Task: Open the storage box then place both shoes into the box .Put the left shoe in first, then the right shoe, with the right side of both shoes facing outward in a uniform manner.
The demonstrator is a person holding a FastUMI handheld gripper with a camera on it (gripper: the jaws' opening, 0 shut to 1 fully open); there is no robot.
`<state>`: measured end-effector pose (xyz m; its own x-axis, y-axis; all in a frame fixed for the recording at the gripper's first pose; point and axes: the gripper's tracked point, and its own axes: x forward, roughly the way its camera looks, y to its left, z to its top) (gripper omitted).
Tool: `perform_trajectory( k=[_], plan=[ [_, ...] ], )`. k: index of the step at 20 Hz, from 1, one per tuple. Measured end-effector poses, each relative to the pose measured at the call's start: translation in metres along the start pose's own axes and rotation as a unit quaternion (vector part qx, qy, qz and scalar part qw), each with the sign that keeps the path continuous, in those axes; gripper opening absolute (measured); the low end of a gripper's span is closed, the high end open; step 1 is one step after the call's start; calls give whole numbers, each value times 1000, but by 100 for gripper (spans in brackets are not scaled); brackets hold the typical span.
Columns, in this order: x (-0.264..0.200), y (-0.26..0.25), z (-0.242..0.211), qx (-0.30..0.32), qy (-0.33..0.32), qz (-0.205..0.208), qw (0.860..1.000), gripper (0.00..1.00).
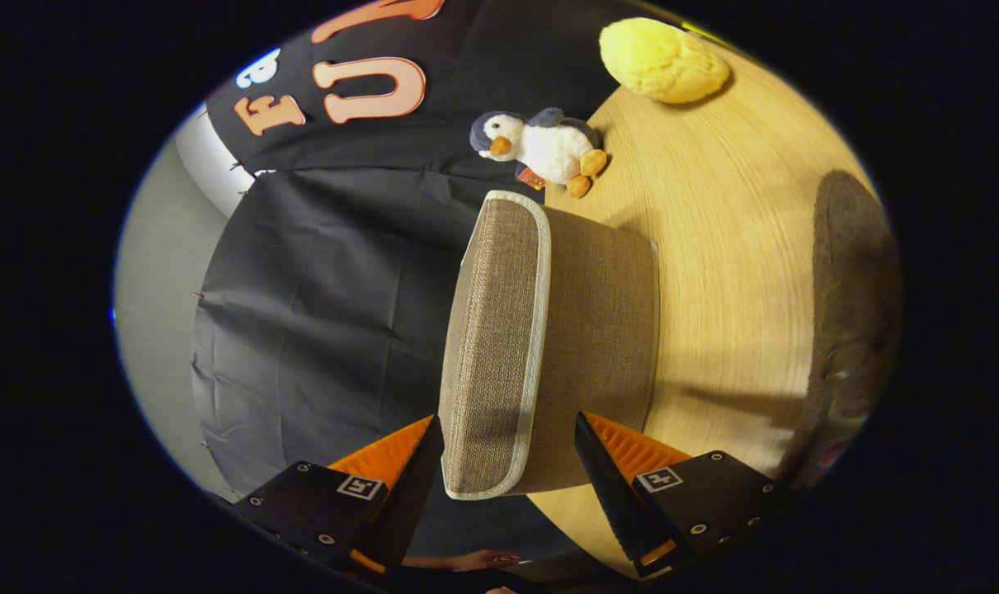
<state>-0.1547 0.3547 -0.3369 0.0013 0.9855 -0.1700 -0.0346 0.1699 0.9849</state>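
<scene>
The bench (738, 272) is the biggest thing I have, a pale wood top that the camera sees rolled onto its side, so I have to keep reminding myself which way is down. On it sits the storage box (598, 330), a brown woven fabric box with its lid (495, 346) still on, the lid's light piping running round the rim nearest me. The box lies just ahead of my tool (507, 454) and partly between its fingers (412, 478), which are spread wide, one to each side of the lid's near end, and I can't confirm that either pad is touching the fabric yet. Beyond the box stands a dark blurred shape (854, 313) at the far side of the bench, possibly a shoe, though I can't tell. Further off are a yellow plush (662, 59) and a small penguin toy (540, 147) near the bench edge. My worry: if I close now, I judge the fingers could catch the box wall along with the lid, so lifting would drag the whole light box instead of opening it. The soft lid could also buckle or slip from a shallow pinch.
</scene>
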Motion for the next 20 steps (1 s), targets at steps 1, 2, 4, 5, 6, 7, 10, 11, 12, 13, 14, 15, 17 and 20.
perform_trajectory(
  k=[1,2,4,5,6,7,10,11,12,13,14,15,17,20],
  plan=[
    [3,0,1,8,-2,7,1000,95],
    [7,-2,0,16,-7,12,1000,96],
    [12,-1,2,35,-14,27,999,96],
    [13,2,5,43,-18,40,998,96],
    [15,6,3,47,-21,53,997,95],
    [16,9,3,50,-22,63,997,95],
    [18,14,-2,53,-19,80,995,95],
    [18,16,-3,54,-20,89,994,95],
    [13,22,-2,60,-22,105,992,95],
    [10,28,1,67,-27,119,990,94],
    [7,29,2,69,-33,126,989,91],
    [7,28,2,70,-37,130,988,91],
    [5,27,3,75,-42,135,987,86],
    [1,28,2,74,-59,147,985,77]
  ],
)
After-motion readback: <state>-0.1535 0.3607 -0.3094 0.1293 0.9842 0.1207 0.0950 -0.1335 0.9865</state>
